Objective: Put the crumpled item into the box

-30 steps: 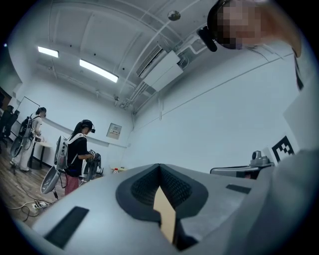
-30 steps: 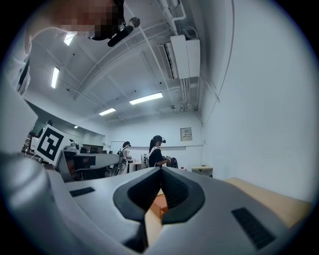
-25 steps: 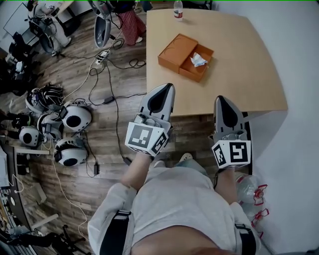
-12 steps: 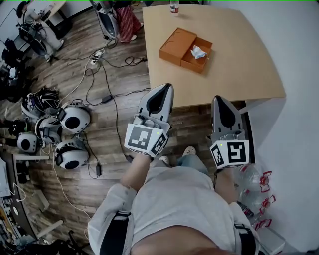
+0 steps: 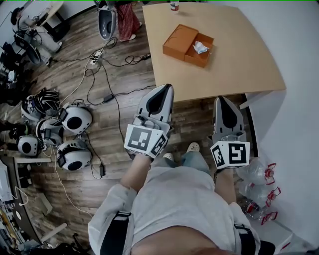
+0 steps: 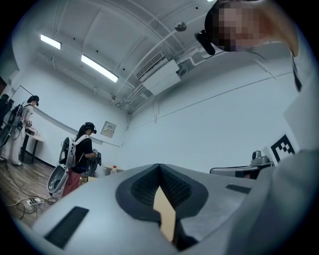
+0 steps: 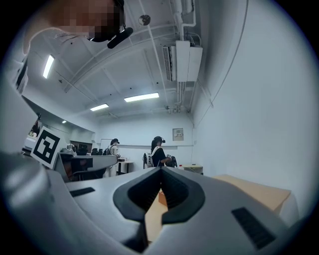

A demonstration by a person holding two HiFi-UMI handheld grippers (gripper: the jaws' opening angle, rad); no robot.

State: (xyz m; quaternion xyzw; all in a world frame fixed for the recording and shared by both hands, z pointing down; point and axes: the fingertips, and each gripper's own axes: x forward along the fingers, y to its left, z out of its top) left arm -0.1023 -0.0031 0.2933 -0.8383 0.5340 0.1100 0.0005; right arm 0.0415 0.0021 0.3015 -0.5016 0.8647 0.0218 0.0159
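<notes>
Nearest, at the person's waist: left tongs [image 5: 167, 86] and right tongs [image 5: 220, 98], both pointing forward over the floor [image 5: 114, 134]. Both are closed tip to tip with nothing pinched, and each gripper view shows only a tan sliver behind the pads. Held low and well apart from the tabletop [image 5: 224, 64], so I judge neither is working; the person is standing off. Marker cubes [image 5: 145, 140] face up toward the head camera. Cables [image 5: 107, 74] trail across the floor on the left. Farther out, the orange box [image 5: 179, 39] lies open on the tabletop, with the white crumpled item [image 5: 200, 47] inside its tray half, so placement looks done. A bottle [image 5: 174, 6] stands at the far edge. No brand or label is legible; the wall plaque [image 7: 178, 134] is too small to read.
</notes>
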